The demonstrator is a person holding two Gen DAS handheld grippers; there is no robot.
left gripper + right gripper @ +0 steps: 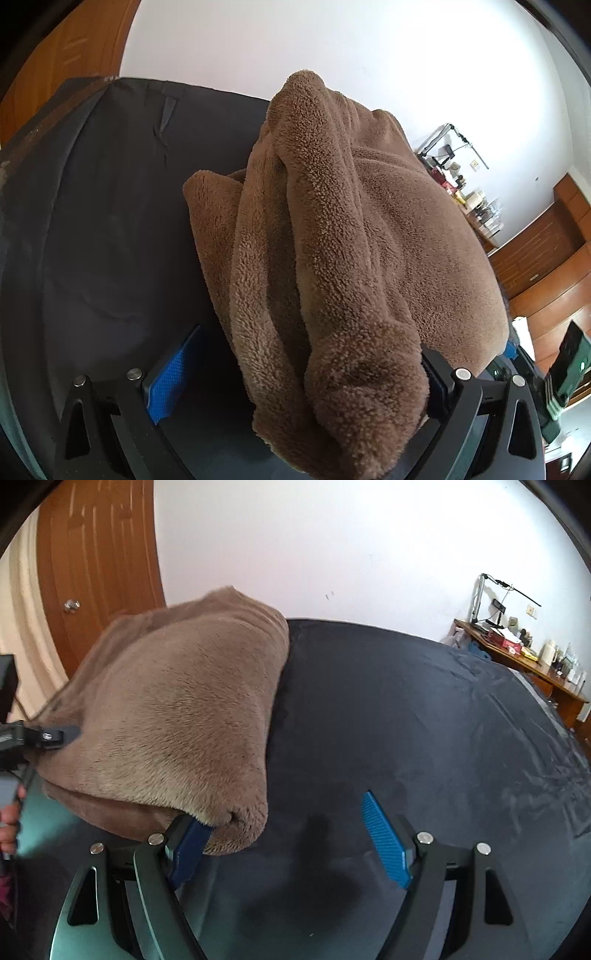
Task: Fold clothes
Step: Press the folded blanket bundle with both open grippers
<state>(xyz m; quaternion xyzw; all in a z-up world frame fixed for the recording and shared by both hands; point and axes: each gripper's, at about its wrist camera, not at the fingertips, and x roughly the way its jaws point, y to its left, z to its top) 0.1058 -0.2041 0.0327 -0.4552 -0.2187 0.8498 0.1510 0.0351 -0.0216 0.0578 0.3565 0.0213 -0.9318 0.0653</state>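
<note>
A brown fleece garment [369, 229] lies folded in a thick bundle on the dark bed sheet [110, 221]. In the left wrist view one end of it drapes over the right finger of my left gripper [308, 341]. The left blue pad [170, 380] stands bare and apart from the cloth, so the jaws are open. In the right wrist view the garment [177, 709] fills the left half. My right gripper [284, 812] is wide open; its left finger [188, 849] is tucked under the near corner of the bundle, and its right pad [388, 842] is free over the sheet.
The dark sheet [424, 720] stretches away to the right of the garment. My left gripper's finger [55, 736] and a person's hand [9, 823] show at the left edge. A cluttered wooden desk [517, 653] stands by the white wall, a wooden door [96, 554] at far left.
</note>
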